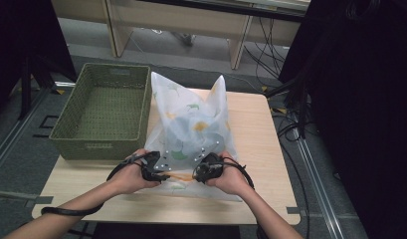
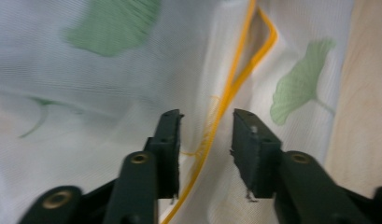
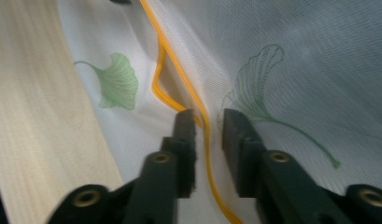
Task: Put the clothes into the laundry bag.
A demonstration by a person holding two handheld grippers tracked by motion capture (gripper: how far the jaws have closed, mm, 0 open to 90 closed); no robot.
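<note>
While both hands rest at the table's (image 1: 260, 149) near edge, two grippers meet a white mesh bag (image 1: 191, 124).

Left gripper (image 2: 206, 140) and right gripper (image 3: 208, 133) each hold their jaws apart, straddling the bag's orange edging (image 2: 226, 93); the leaf-printed bag lies just beside a green woven basket (image 1: 104, 144).

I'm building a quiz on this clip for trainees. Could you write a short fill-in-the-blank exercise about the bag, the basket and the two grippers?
1. The woven basket stands to the ____ of the mesh bag in the high view.
2. The leaf prints on the bag are ____ in colour.
3. The trim that runs between the jaws of the left gripper is ____.
4. The jaws of the right gripper stand ____.

Missing words: left; green; orange; open
</note>
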